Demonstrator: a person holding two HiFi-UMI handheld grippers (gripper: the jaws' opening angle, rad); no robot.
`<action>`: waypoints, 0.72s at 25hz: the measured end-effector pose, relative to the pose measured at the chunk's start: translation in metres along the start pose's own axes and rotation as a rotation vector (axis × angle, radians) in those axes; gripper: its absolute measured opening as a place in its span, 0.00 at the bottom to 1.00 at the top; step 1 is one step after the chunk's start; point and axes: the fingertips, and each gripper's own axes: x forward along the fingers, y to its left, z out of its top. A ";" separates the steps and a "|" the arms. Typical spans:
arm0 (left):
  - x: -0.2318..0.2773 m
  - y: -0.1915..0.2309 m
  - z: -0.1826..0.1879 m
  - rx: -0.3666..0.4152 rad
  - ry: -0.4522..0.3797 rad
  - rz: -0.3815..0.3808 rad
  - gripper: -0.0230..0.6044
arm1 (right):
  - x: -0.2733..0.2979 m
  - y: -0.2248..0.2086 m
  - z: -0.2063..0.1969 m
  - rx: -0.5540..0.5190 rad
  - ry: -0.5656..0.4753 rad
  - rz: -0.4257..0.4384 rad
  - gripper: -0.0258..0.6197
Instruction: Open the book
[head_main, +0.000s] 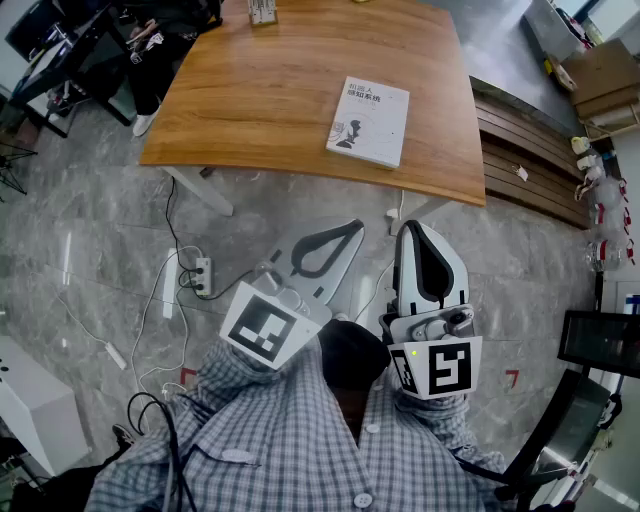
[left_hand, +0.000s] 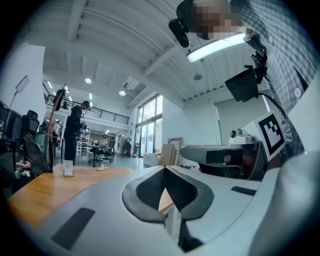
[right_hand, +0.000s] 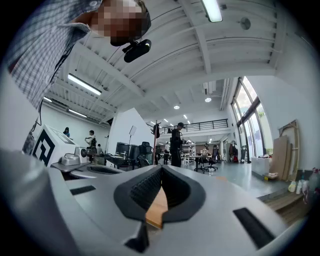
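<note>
Book (head_main: 368, 121): white cover, dark figure printed, closed, flat near the desk (head_main: 250, 90) right front edge.
Left claw (head_main: 352, 227): pressed together, empty.
Right claw (head_main: 414, 228): pressed together, empty.

The left gripper (left_hand: 165, 168) points level, its 2 jaws closed together with nothing between them. Beyond them to the left lies a wooden table (left_hand: 45, 192) with 1 small upright card (left_hand: 68, 170) at its far side. A person (left_hand: 75, 135) stands far off. The right gripper (left_hand: 187, 150) sits level at the right, below a checked sleeve (left_hand: 280, 55).
</note>
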 end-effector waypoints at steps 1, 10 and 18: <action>0.000 0.001 0.000 0.002 -0.002 0.001 0.05 | 0.001 0.000 -0.001 -0.001 0.000 0.000 0.07; -0.005 0.006 -0.001 0.003 -0.005 0.004 0.05 | 0.003 0.003 -0.005 0.006 0.015 -0.007 0.07; -0.016 0.015 -0.002 -0.005 -0.005 0.006 0.05 | 0.004 0.008 -0.006 0.035 0.022 -0.032 0.07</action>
